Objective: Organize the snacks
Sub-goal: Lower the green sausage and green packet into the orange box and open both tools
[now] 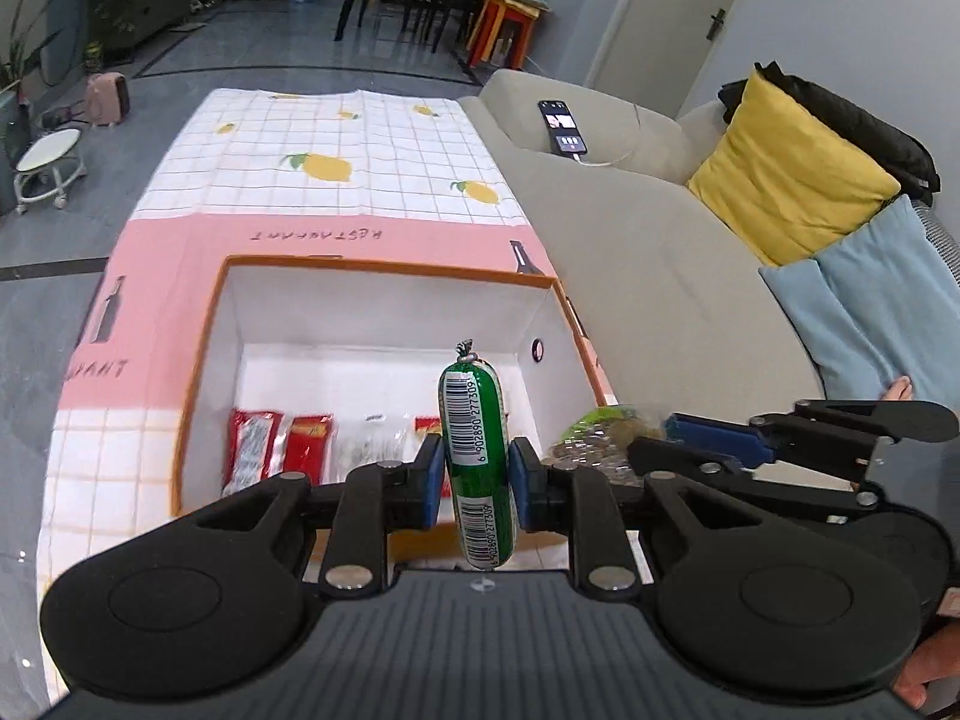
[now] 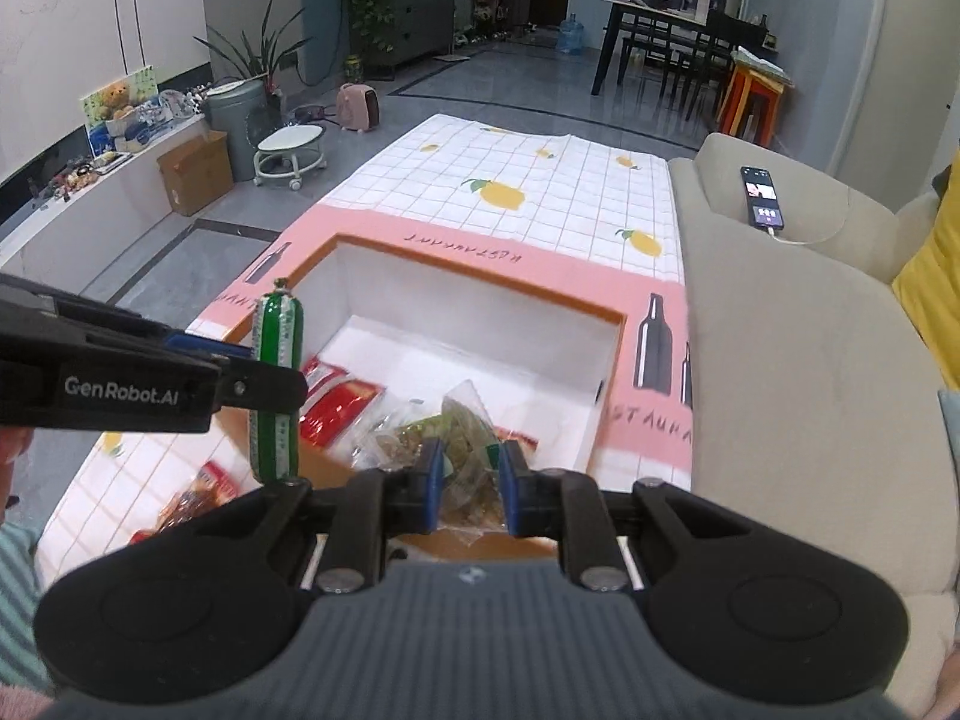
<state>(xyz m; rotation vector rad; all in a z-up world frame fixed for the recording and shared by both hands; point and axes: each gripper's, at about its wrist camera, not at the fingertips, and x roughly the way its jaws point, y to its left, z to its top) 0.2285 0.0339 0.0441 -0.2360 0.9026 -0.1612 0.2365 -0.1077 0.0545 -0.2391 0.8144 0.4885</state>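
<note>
— Grey floor tiles are running all round a low bench (image 1: 336, 138) that is wearing one lemon-print cloth with a pink band. How many boxes are sitting on it?

— One, an orange-rimmed box (image 1: 384, 267) with white inner walls, lying open toward the near end of the bench. One beige sofa (image 1: 636, 276) is standing at 3 o'clock of it, with one phone (image 1: 564, 126) lying on its arm.

— What are the left tongs (image 1: 477, 471) doing?

— They are gripping one green sausage stick (image 1: 477, 450), pads pressed on its two sides at about mid-length. The stick is standing upright, its knotted tip pointing to 12 o'clock, and it is hanging above the box's near edge.

— And the right tongs (image 2: 471, 489)?

— They are standing narrow, pinching one clear bag of greenish snack (image 2: 465, 438). The bag is crumpled between the pads and is hanging over the near part of the box. In the left wrist view those tongs are showing at 3 o'clock, blurred.

— What is already lying inside the box?

— In the left wrist view I am counting two red packets (image 1: 282, 441) at 9 o'clock of the stick, one clear packet (image 1: 372, 447) beside them, and one more red edge peeking out behind the left pad; I cannot tell what that last one is.

— Anything lying outside the box?

— One reddish packet (image 2: 201, 495) is lying on the cloth at 8 o'clock of the box in the right wrist view. It is blurred, so I am not reading its label.
</note>
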